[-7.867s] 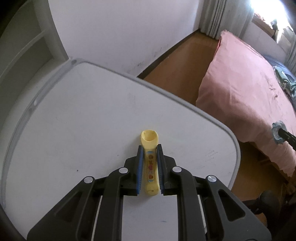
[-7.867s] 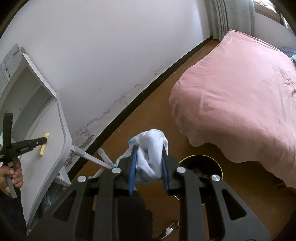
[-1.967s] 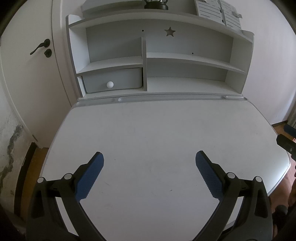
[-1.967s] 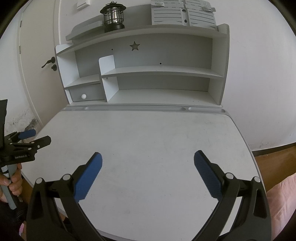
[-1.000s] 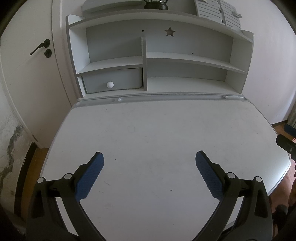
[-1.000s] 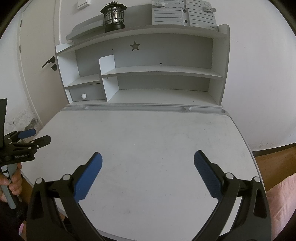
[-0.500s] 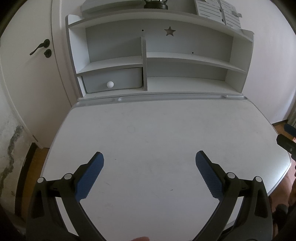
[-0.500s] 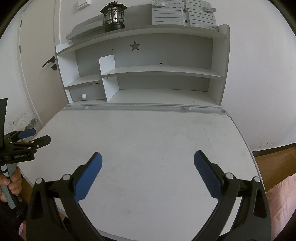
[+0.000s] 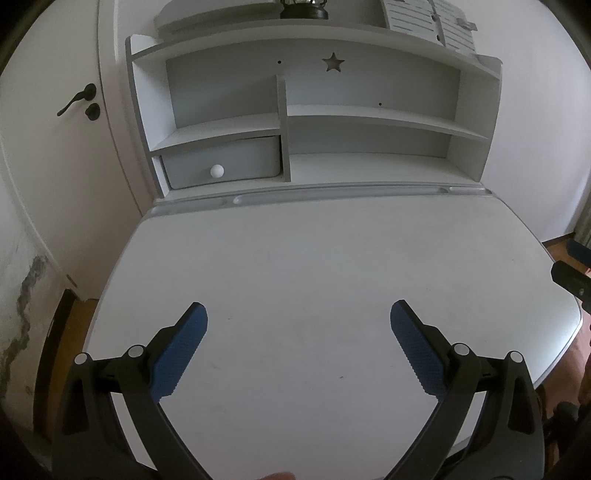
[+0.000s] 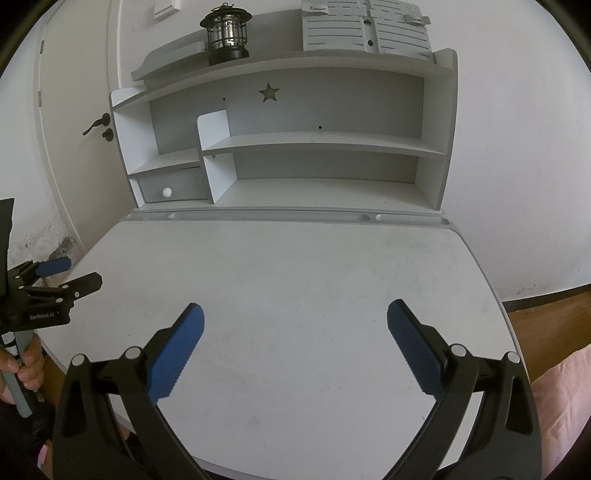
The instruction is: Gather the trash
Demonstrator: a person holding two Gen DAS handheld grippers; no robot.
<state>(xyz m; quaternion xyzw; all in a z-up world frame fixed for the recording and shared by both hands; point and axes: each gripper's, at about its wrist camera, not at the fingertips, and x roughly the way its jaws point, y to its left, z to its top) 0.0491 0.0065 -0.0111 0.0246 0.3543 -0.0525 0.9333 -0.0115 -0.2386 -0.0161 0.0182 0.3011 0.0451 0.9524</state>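
Observation:
My left gripper (image 9: pixel 298 314) is wide open and empty above the near part of the white desk top (image 9: pixel 314 266). My right gripper (image 10: pixel 295 314) is also wide open and empty above the same desk top (image 10: pixel 295 266). No trash item shows on the desk in either view. The left gripper also shows at the left edge of the right wrist view (image 10: pixel 70 275), held by a hand. The tip of the right gripper shows at the right edge of the left wrist view (image 9: pixel 570 278).
A white shelf unit (image 9: pixel 314 122) with a small drawer (image 9: pixel 221 162) stands at the back of the desk. A black lantern (image 10: pixel 226 33) sits on top of it. A door (image 9: pixel 55 122) is at the left. Wooden floor (image 10: pixel 543 306) and pink bedding (image 10: pixel 565 391) lie at the right.
Over the last two seconds nothing has visibly moved. About eight seconds ago the left gripper held a yellow item and the right held a pale cloth; both are now open and empty.

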